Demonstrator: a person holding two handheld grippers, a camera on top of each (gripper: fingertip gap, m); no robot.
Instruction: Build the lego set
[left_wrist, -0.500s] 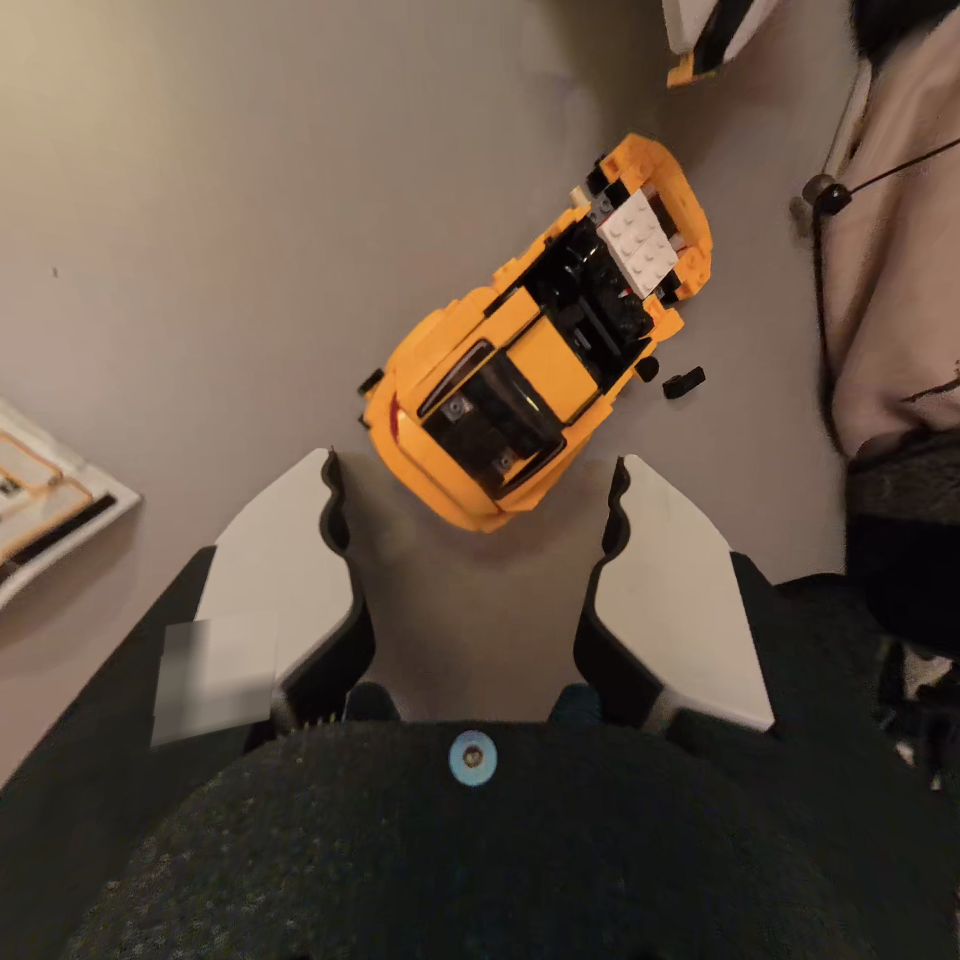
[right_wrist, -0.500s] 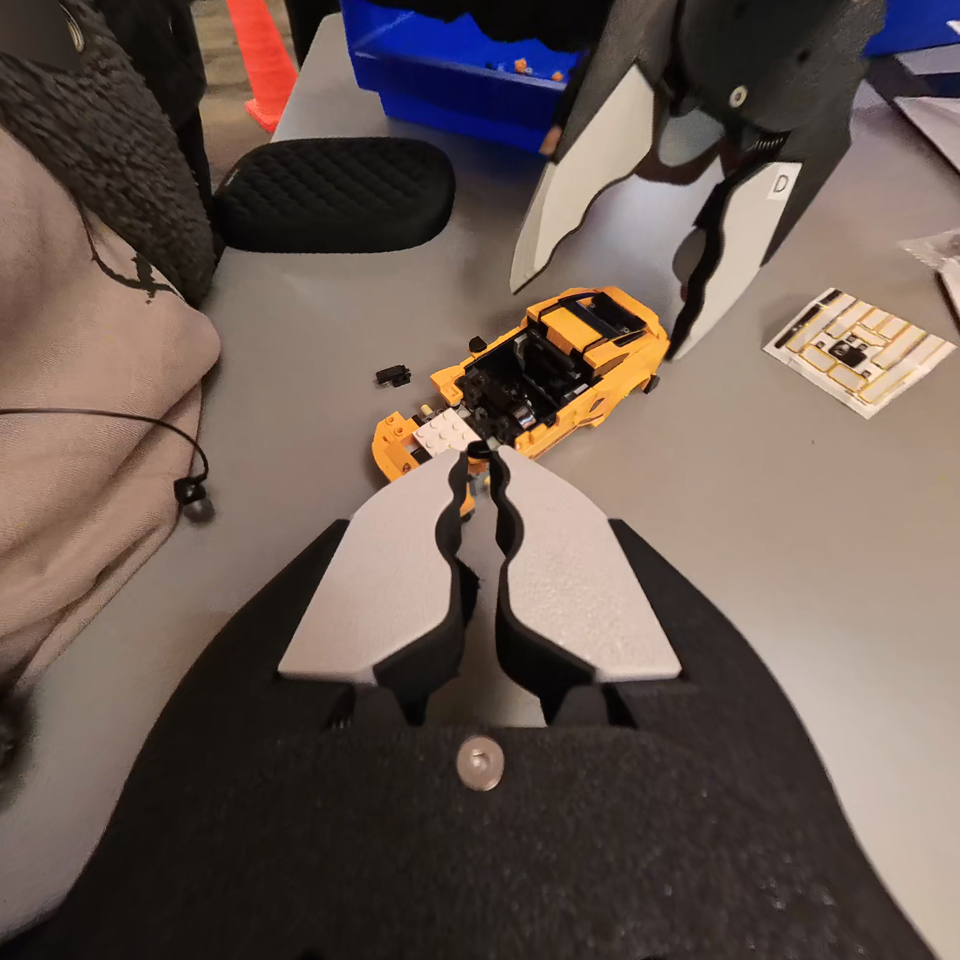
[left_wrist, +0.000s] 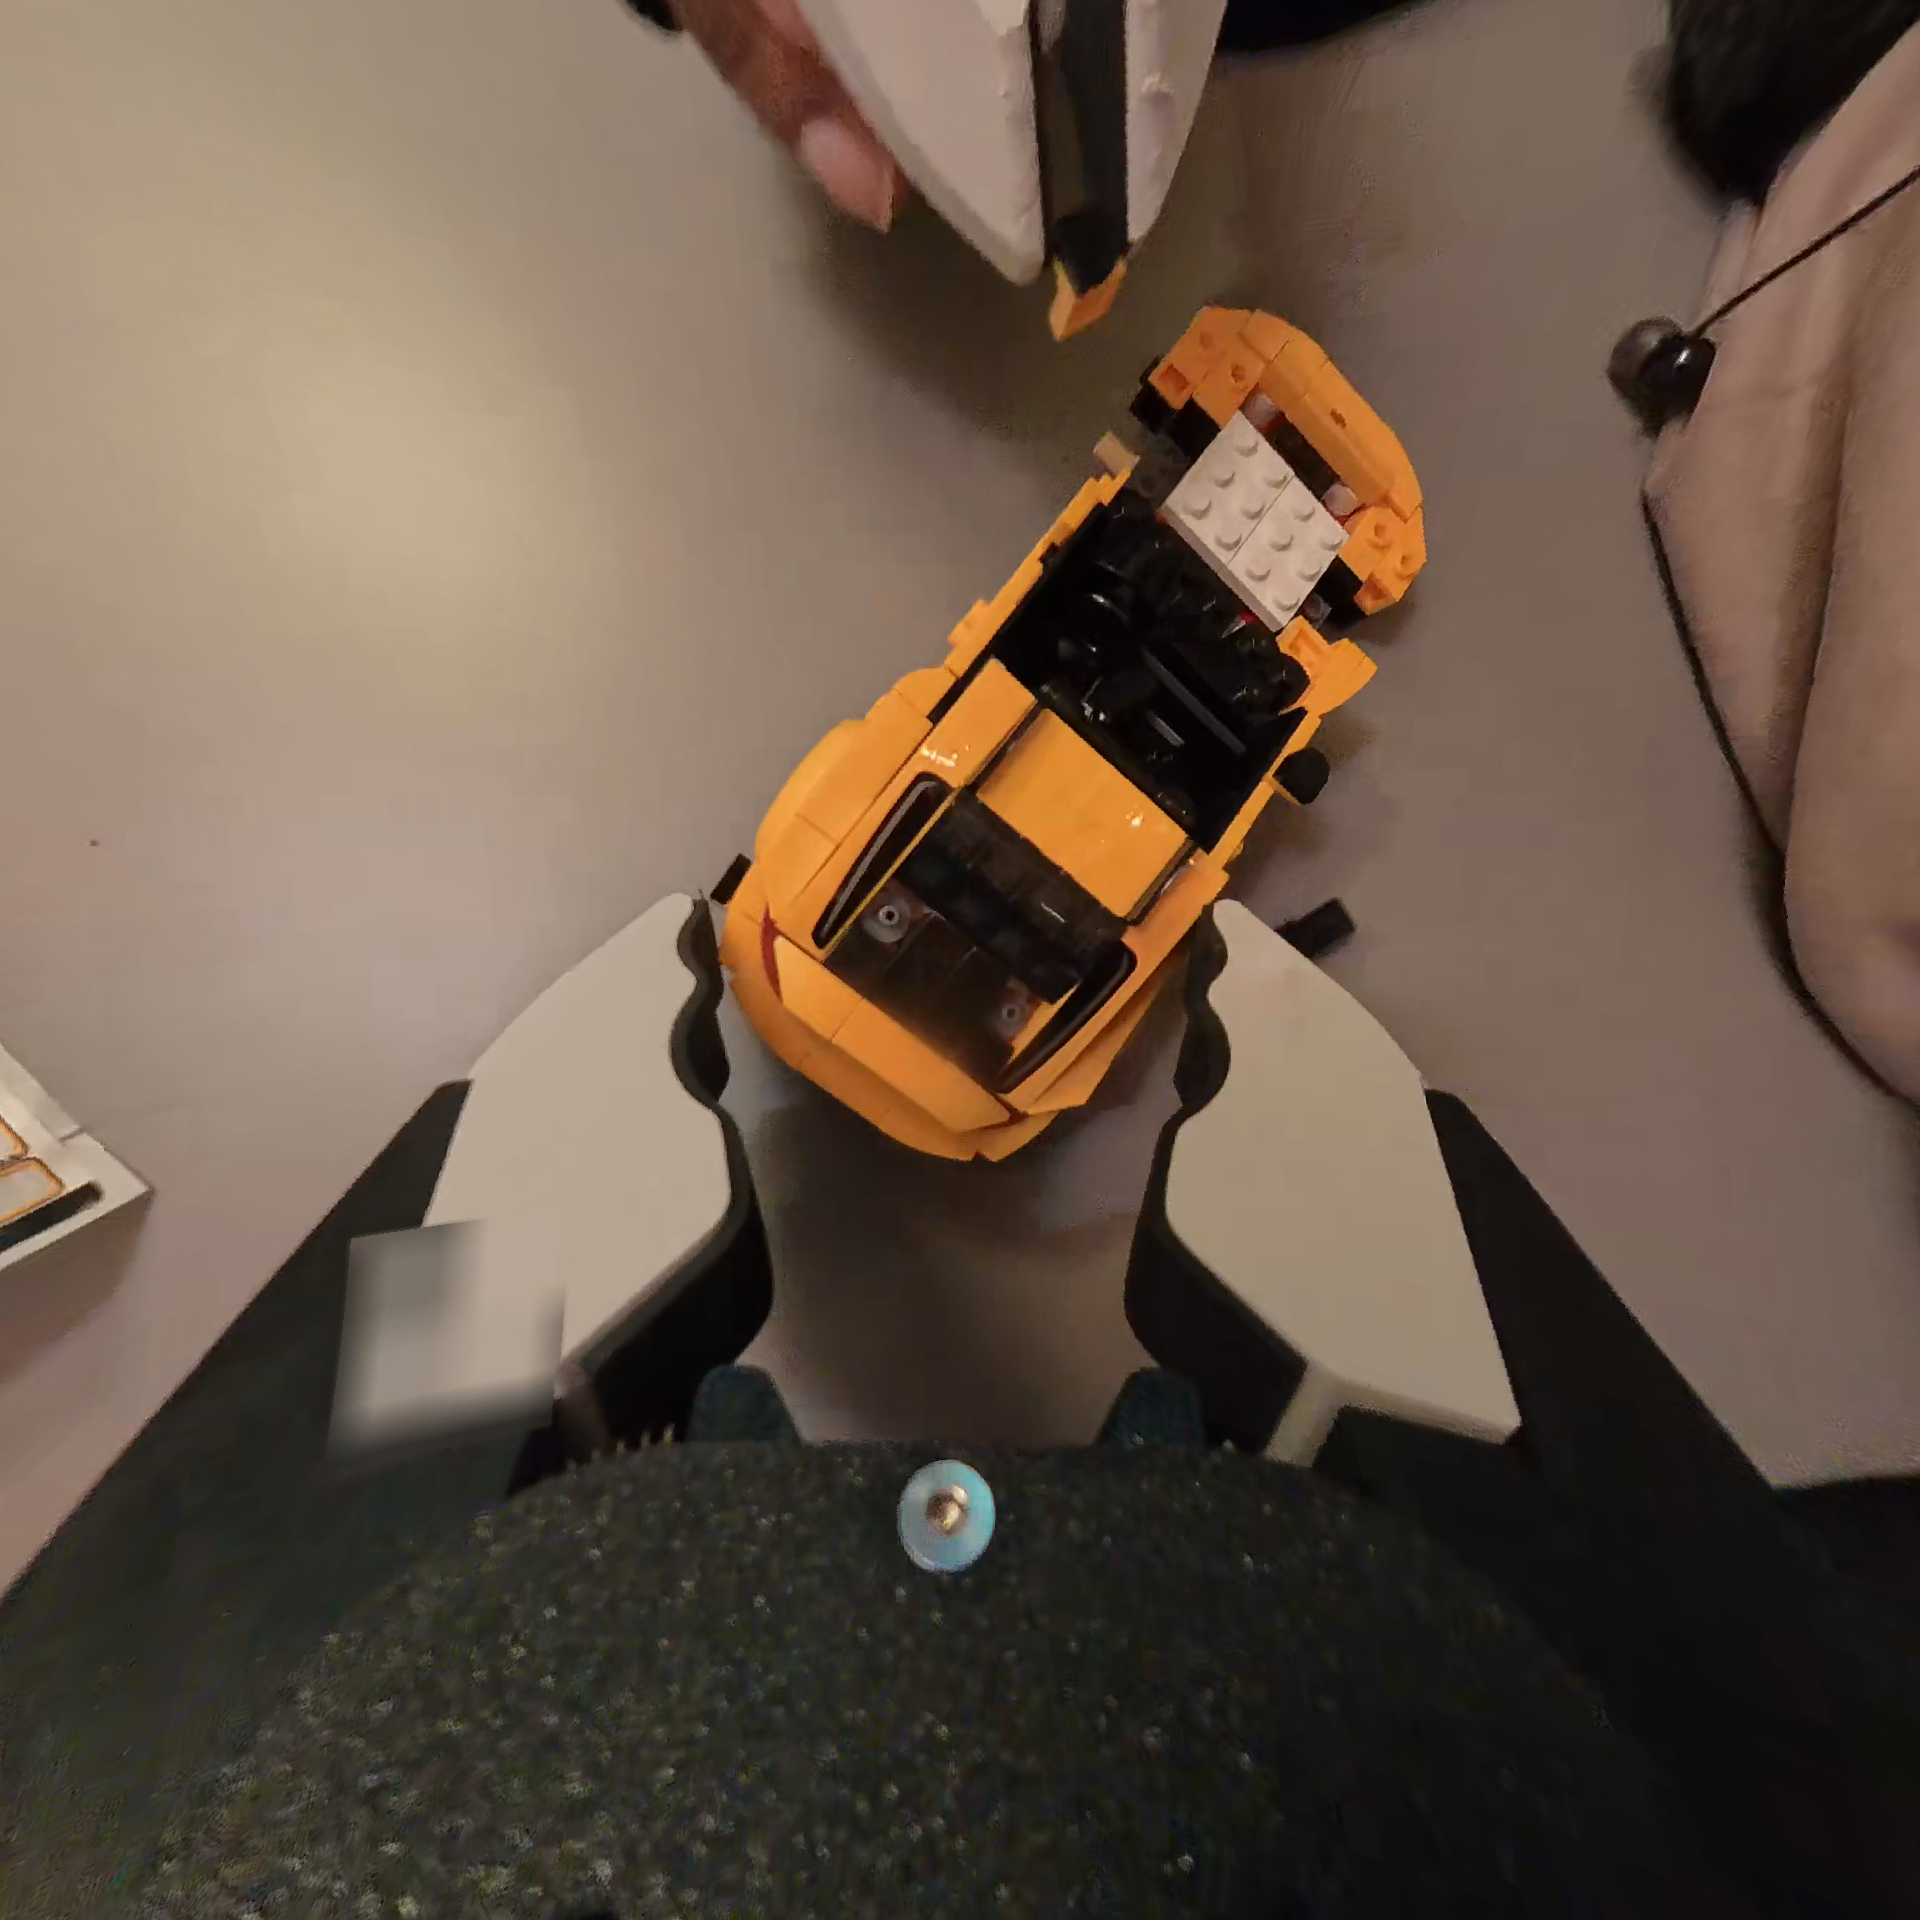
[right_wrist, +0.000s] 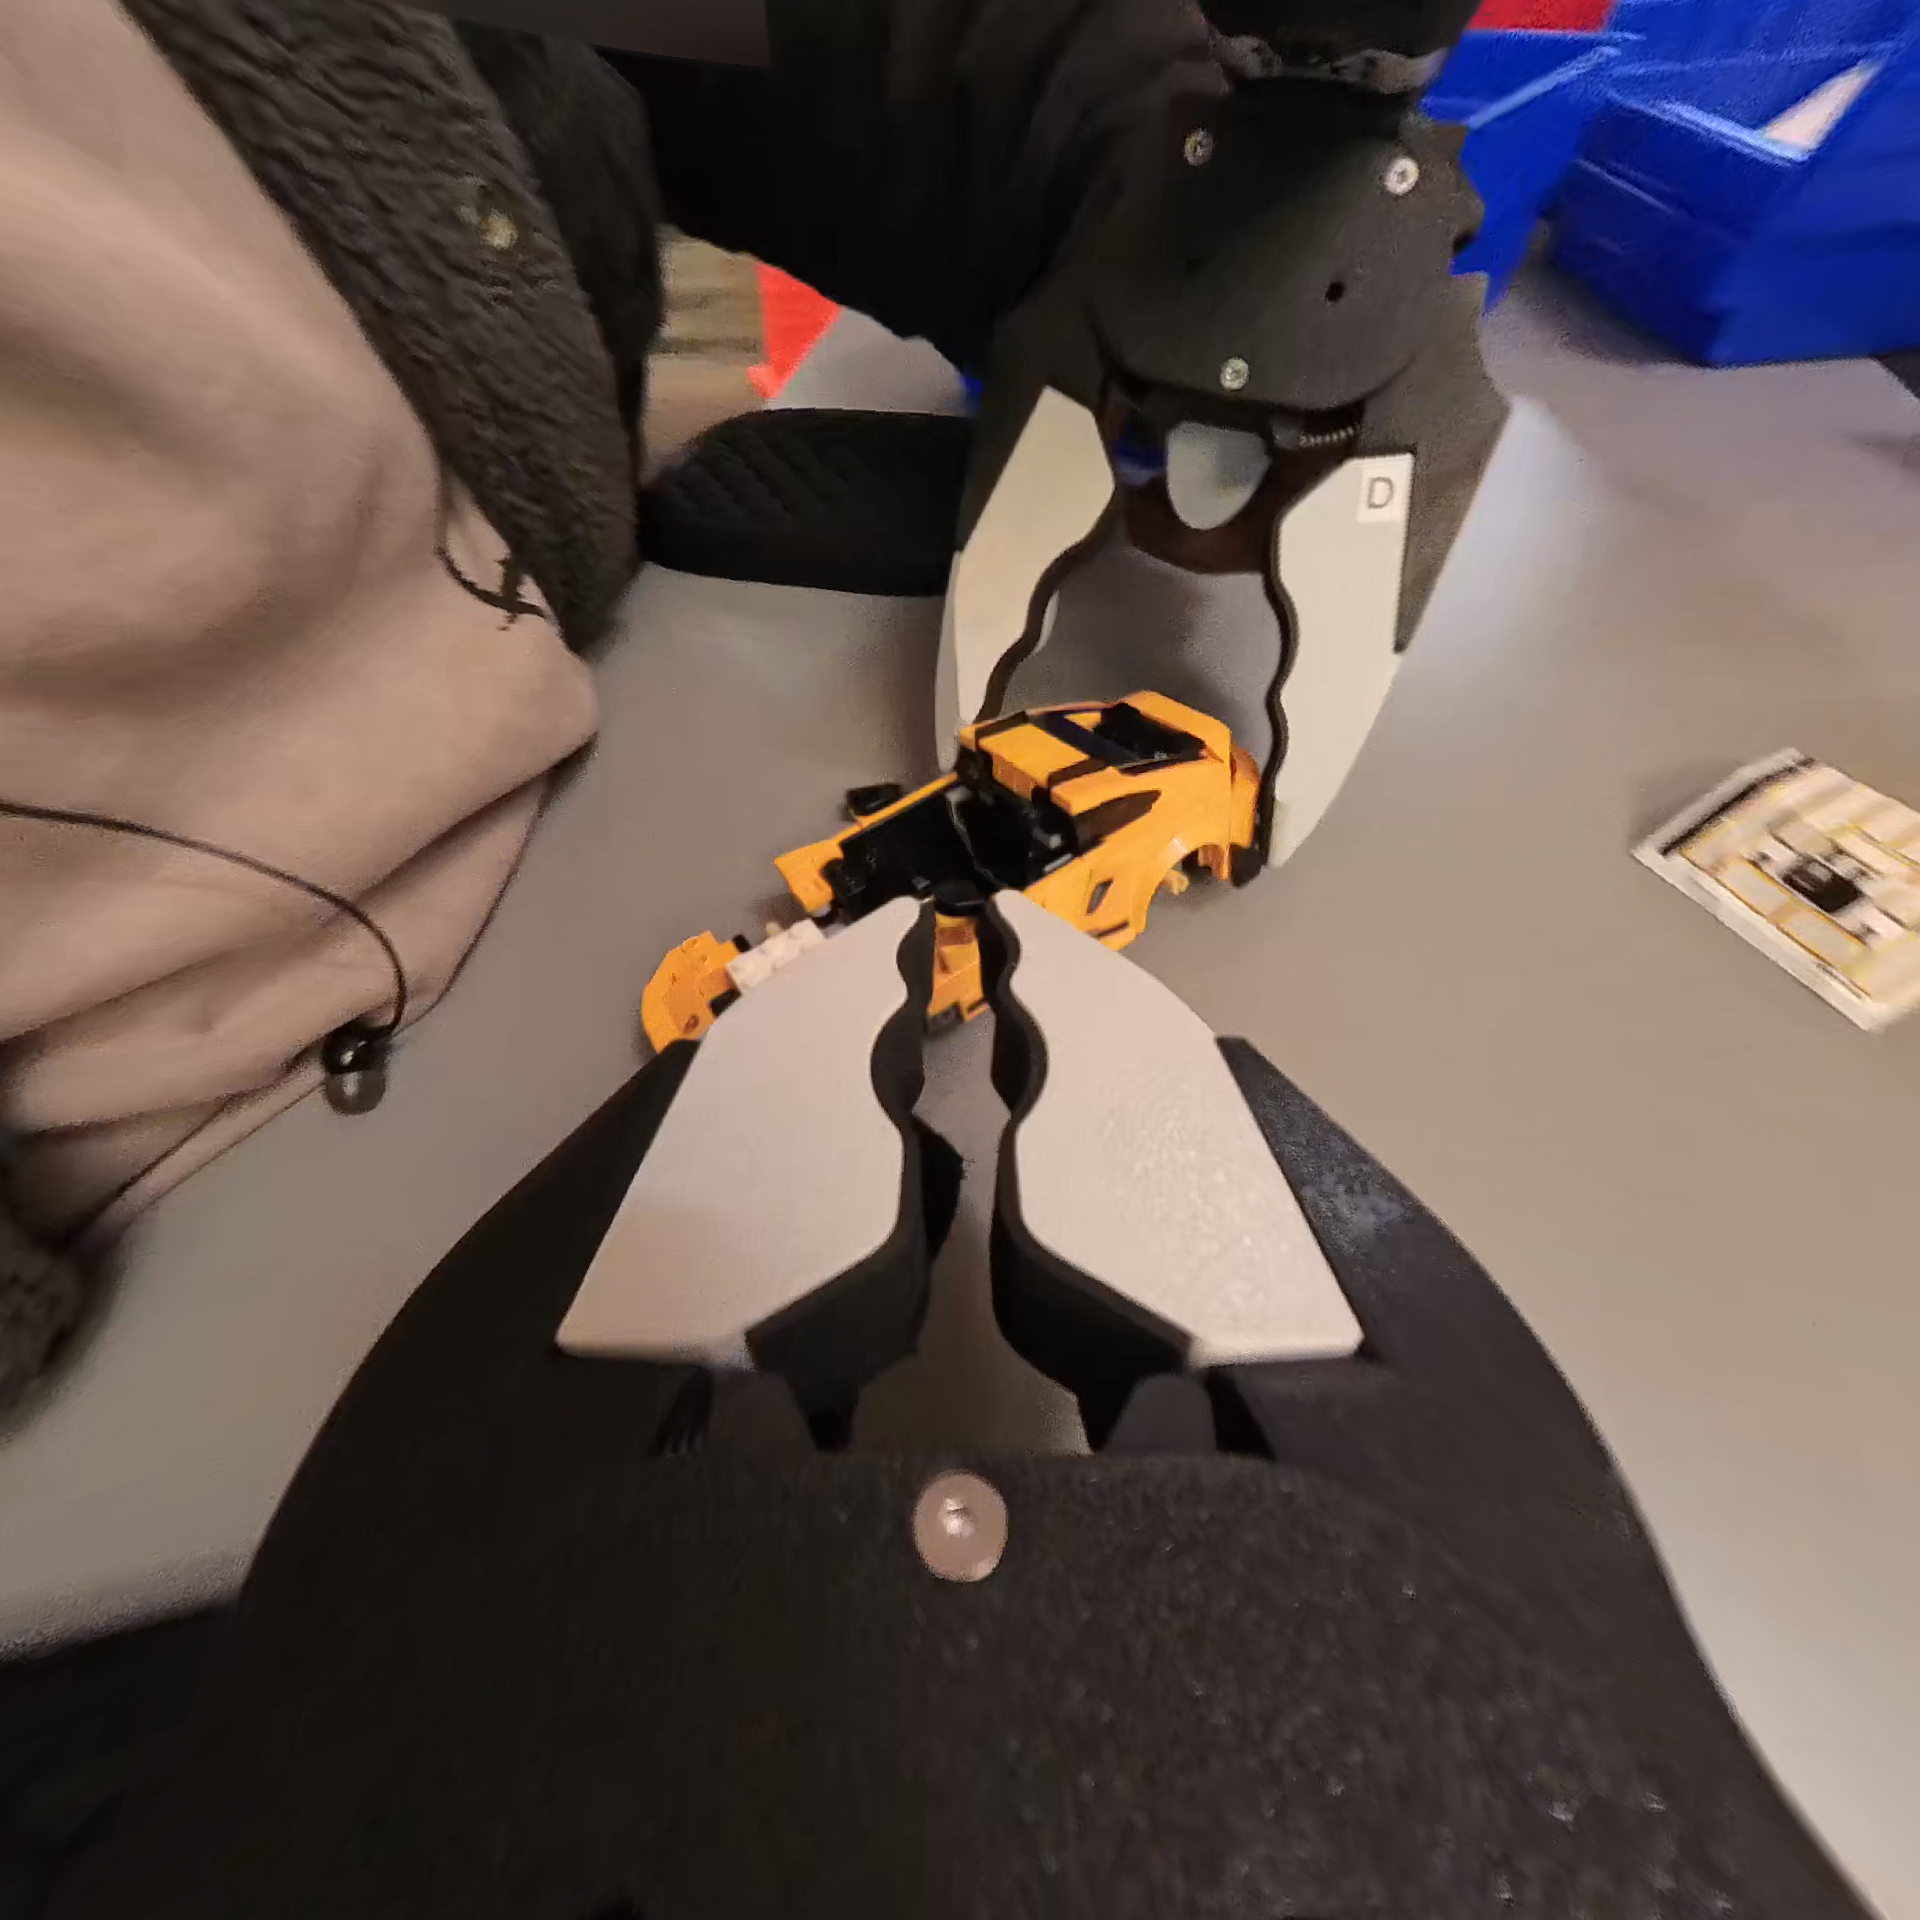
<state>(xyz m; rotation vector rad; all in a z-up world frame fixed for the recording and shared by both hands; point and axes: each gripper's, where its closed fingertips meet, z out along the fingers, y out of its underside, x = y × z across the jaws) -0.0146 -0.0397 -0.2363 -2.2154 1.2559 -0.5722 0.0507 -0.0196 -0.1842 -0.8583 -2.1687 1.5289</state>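
Note:
An orange and black Lego car (left_wrist: 1070, 790) lies on the grey table (left_wrist: 364, 520), its cabin open and white plates at its rear. My left gripper (left_wrist: 954, 935) is open, its fingers on either side of the car's front end and close to its flanks. The right wrist view shows the left gripper (right_wrist: 1117, 779) coming down over the car (right_wrist: 1101, 800). My right gripper (right_wrist: 956, 909) is shut on a small orange and black piece (left_wrist: 1081, 301) and holds it just above the car's rear. It also shows at the top of the left wrist view (left_wrist: 1081, 260).
A small loose black piece (left_wrist: 1314, 925) lies beside the car. A sticker sheet (right_wrist: 1797, 883) lies to the right. Blue bins (right_wrist: 1714, 208) and a black padded rest (right_wrist: 810, 499) stand at the back. A person's beige sleeve with a cord (right_wrist: 208, 675) lies at the left. The tips of one gripper are about 9 centimetres away from the tips of the other.
My left gripper has come down so its open fingers now flank the car's front. My right gripper, still shut on the small piece, has moved closer to the car's rear.

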